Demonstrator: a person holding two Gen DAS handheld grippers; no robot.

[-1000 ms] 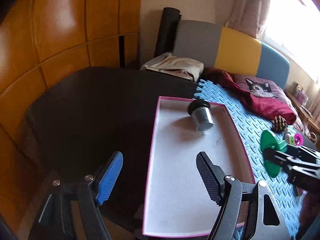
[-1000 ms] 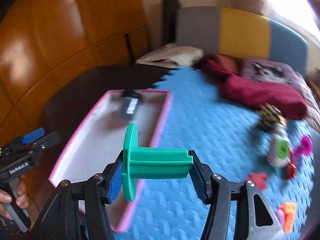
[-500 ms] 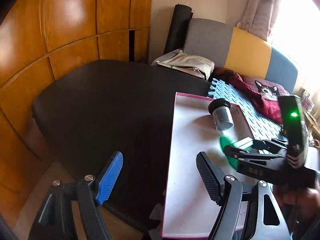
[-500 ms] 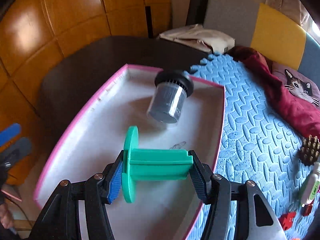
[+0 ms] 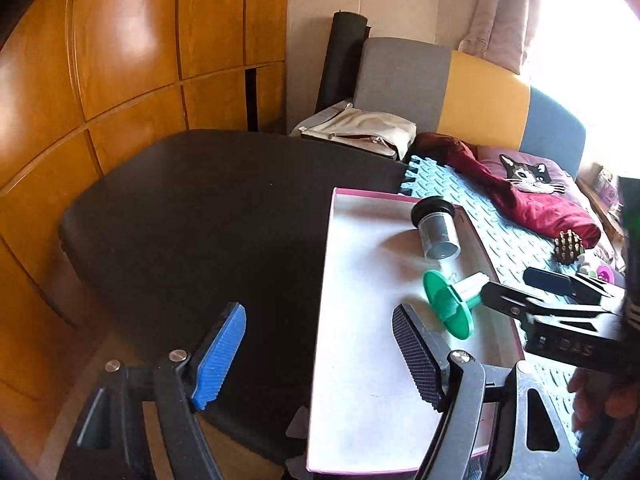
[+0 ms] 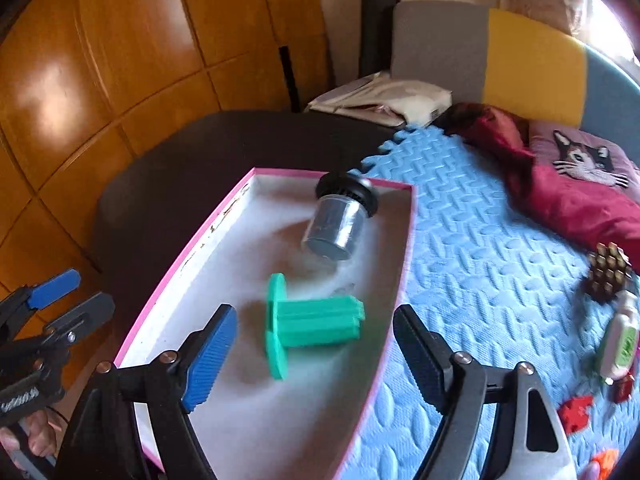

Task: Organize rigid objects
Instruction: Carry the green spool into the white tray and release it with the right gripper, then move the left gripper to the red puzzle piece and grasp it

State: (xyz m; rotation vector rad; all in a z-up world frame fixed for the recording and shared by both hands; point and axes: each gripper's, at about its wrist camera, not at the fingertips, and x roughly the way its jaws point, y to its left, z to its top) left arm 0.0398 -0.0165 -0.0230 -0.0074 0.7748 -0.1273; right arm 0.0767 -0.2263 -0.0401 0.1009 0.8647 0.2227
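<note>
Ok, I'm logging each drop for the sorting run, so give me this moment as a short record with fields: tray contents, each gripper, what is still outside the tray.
tray: pink-rimmed tray, white floor
in tray: green spool on its side; grey jar on its side, black lid toward the far wall
right gripper: jaws opening, pads clear of the spool
left gripper: open, nothing between its fingers
outside tray, on blue foam mat: pine cone, white bottle with green label, small red pieces
</note>
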